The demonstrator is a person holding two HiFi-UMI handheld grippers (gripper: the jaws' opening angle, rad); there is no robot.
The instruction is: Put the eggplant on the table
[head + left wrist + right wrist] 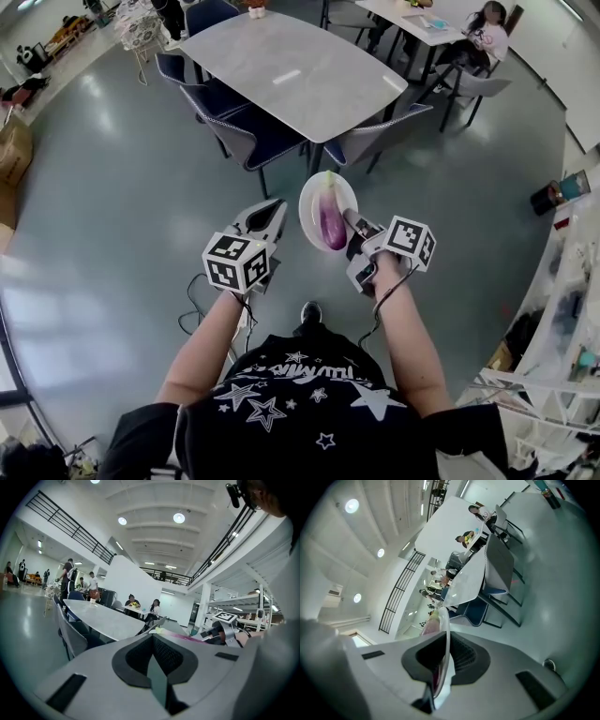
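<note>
Right gripper (352, 225) is clamped on the near rim of a white plate (310, 201); the right gripper view shows the plate edge (446, 637) seated between the two jaws. Left gripper (266, 212) is empty, and its jaws meet in a single line in the left gripper view (157, 667). It is held just beside the left rim of the plate, not touching it.

The eggplant (330, 219) lies lengthwise on the plate, green stem end at the far rim, purple body running to the near rim by the right gripper. The plate is held in the air above the grey floor (112, 197), short of the table (291, 70).

Obstructions: a dark blue chair (251, 133) and a grey chair (377, 137) stand at the near edge and near corner of the table, between the plate and the tabletop.

Surroundings: a second table (405, 17) with a seated person (487, 34) at the far right; white shelving (553, 366) along the right side; a cardboard box (13, 150) at the left.
</note>
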